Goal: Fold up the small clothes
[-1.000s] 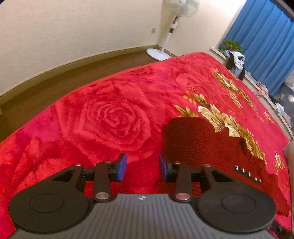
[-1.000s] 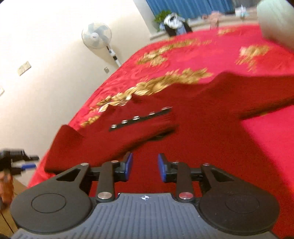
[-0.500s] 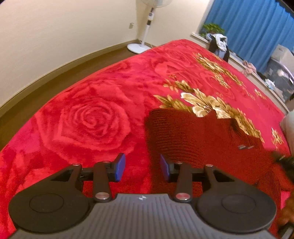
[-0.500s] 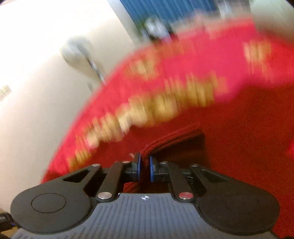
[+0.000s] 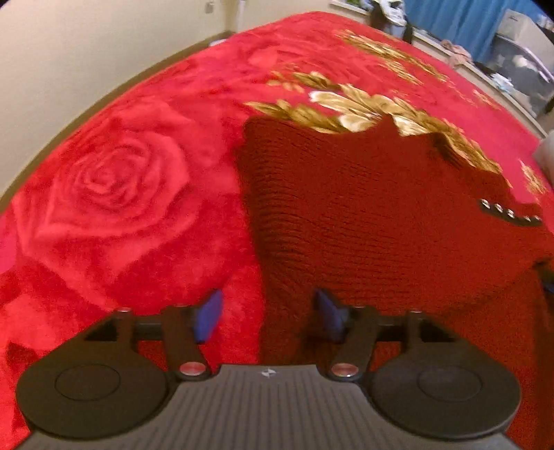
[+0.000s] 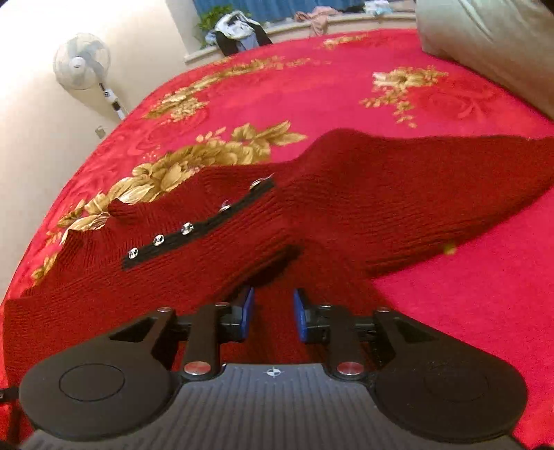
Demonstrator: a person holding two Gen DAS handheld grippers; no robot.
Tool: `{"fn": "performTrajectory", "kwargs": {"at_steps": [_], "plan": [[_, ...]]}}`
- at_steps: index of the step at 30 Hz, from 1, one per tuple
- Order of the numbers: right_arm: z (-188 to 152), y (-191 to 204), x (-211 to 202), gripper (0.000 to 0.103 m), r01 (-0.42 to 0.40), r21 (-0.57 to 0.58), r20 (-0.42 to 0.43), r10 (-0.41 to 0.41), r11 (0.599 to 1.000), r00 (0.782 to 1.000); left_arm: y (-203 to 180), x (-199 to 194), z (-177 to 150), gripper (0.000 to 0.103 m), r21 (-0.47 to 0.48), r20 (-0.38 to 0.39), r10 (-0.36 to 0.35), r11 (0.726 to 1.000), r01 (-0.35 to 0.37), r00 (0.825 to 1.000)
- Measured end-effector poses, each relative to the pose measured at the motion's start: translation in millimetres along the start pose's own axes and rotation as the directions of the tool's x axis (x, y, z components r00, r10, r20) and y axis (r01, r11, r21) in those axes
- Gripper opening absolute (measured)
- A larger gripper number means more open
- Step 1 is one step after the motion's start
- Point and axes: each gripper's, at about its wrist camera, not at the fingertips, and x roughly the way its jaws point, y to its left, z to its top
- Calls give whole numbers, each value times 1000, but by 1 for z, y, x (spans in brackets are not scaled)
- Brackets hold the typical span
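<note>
A dark red knit sweater (image 5: 363, 207) lies on the red rose blanket (image 5: 104, 180), its black strip of shiny buttons (image 5: 509, 214) at the right. My left gripper (image 5: 267, 311) hovers low over the sweater's left edge. Its jaws are opening, and the edge runs between them untouched. In the right wrist view the sweater (image 6: 381, 194) has a flap with the button strip (image 6: 194, 228) folded across the body, and a sleeve reaches right. My right gripper (image 6: 273, 311) is just in front of that flap's lower edge. Its jaws are opening, with knit beneath them but nothing pinched.
The blanket (image 6: 467, 311) covers a wide bed. A grey pillow (image 6: 491, 45) lies at the far right corner. A standing fan (image 6: 83, 62) is by the wall, and a pile of clothes (image 6: 235, 31) sits on the sill under blue curtains.
The left gripper sank closer to the sweater's left edge and its jaws widened. The right gripper pinched a fold of the sweater half a second ago, then let it go and drew back.
</note>
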Motion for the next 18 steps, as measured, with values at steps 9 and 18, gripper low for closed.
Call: {"fn": "performTrajectory", "kwargs": {"at_steps": [9, 18], "plan": [[-44, -49, -58, 30, -42, -251, -61, 28, 967, 998, -19, -5, -5, 66, 68, 11, 3, 998, -4, 1000], [-86, -77, -92, 37, -15, -332, 60, 37, 943, 998, -49, -30, -4, 66, 122, 88, 9, 992, -19, 996]]}}
